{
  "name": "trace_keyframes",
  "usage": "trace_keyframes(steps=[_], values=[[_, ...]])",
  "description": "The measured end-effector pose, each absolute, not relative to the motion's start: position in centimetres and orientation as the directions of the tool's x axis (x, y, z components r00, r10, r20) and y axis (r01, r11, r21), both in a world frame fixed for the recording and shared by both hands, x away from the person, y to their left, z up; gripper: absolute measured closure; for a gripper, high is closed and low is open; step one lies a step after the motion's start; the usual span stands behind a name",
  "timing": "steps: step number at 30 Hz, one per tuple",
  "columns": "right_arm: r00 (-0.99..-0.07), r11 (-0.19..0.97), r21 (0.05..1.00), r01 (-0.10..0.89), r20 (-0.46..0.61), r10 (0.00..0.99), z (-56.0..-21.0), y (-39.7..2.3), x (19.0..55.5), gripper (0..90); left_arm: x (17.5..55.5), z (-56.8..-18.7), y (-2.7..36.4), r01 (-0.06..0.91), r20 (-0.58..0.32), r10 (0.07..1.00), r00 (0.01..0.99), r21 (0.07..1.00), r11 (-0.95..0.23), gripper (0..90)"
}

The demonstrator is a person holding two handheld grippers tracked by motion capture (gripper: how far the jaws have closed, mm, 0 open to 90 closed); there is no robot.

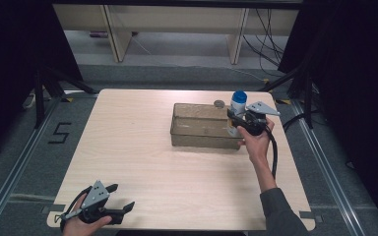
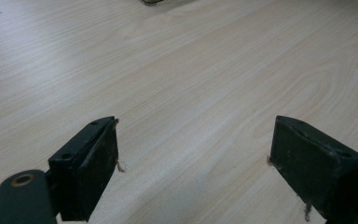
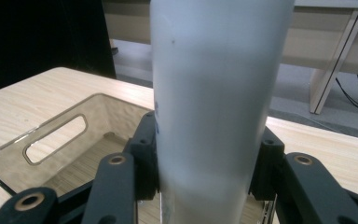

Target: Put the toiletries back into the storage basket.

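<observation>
Over the wooden table (image 1: 142, 162), the right hand-held gripper (image 1: 237, 119) (arm outstretched) clasps a white bottle (image 3: 214, 107) upright above the clear bin (image 1: 197, 129).

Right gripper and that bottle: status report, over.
Right gripper shut on white bottle, blue cap up, at right end of clear bin. Left gripper open over bare table. Small round thing behind bin; nothing blocking.

Bottle (image 3: 216, 107) top and base cut off in right gripper view; its lower part sits behind the right gripper (image 1: 248, 120) from high view. Small round thing (image 1: 219, 103) at box's (image 1: 202, 129) 12 o'clock too small to identify.
</observation>
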State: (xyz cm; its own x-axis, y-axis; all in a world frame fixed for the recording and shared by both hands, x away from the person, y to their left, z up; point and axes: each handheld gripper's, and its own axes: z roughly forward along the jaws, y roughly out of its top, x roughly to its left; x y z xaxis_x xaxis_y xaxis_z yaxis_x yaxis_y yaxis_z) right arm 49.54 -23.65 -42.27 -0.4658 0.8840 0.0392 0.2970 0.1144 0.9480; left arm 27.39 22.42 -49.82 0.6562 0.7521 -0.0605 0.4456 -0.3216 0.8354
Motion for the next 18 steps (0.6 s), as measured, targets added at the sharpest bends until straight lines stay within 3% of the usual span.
trace_keyframes(steps=[18], values=[[-0.469, 0.136, 0.938, 0.319, 0.032, 0.883, -44.0, -23.5, 50.0, 56.1, 27.4, -49.8, 22.4, 0.440, -0.067, 0.748, 0.660, 0.841, -0.314, 14.9]])
